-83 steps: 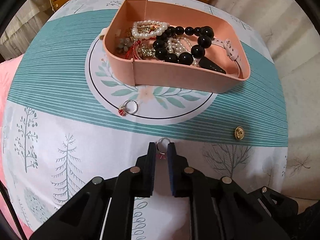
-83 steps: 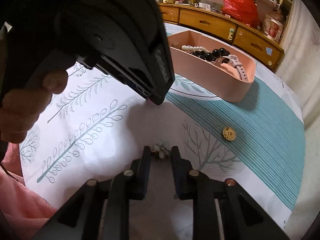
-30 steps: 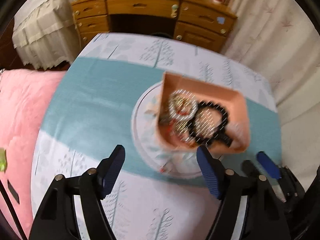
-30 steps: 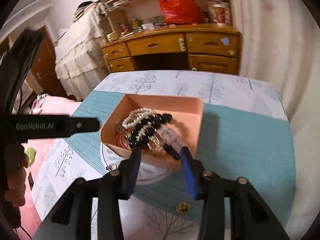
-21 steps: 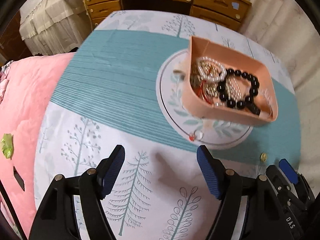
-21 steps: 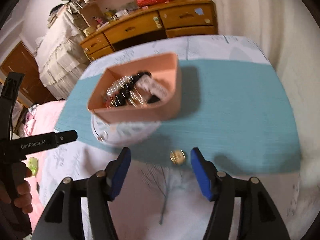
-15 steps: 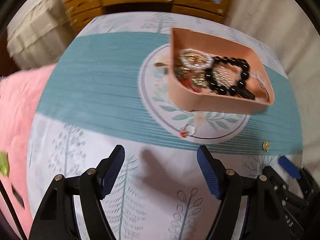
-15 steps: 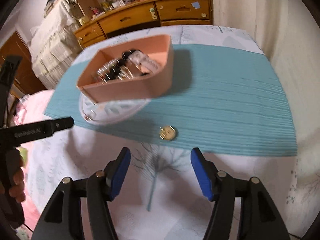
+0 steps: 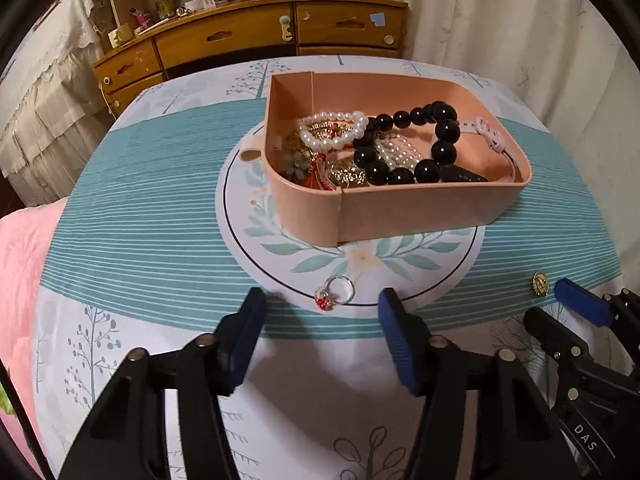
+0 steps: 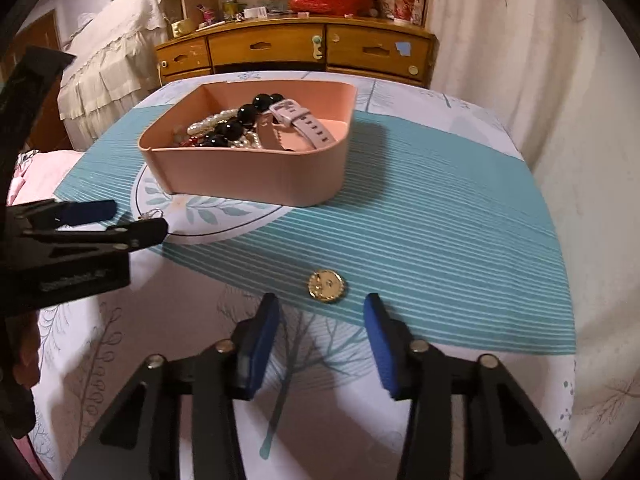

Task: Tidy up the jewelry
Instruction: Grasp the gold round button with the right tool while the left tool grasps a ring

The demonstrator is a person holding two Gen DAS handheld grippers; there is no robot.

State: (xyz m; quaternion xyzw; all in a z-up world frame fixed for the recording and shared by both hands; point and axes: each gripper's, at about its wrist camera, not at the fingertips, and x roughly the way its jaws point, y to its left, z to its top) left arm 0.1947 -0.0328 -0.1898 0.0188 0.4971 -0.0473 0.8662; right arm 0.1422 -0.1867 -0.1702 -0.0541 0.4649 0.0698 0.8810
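Observation:
A pink tray (image 9: 400, 208) on the tablecloth holds pearl strands, a black bead bracelet (image 9: 424, 144), a pink watch strap (image 10: 300, 122) and other jewelry; it also shows in the right wrist view (image 10: 256, 176). A silver ring with a red stone (image 9: 336, 292) lies on the cloth just ahead of my open, empty left gripper (image 9: 320, 312). A gold round brooch (image 10: 326, 287) lies just ahead of my open, empty right gripper (image 10: 320, 312); it also shows in the left wrist view (image 9: 539, 283).
The table's cloth (image 9: 152, 184) is teal-striped with tree prints. A wooden dresser (image 9: 256, 36) stands beyond the far edge, a pink blanket (image 9: 20, 248) to the left, a curtain (image 10: 540, 60) to the right. The right gripper's fingers (image 9: 580, 308) show at the left view's right edge.
Both grippers, earlier shut on small pieces near the cloth, rose over the tray, opened, and have come back down low: the left before the ring, the right before the brooch.

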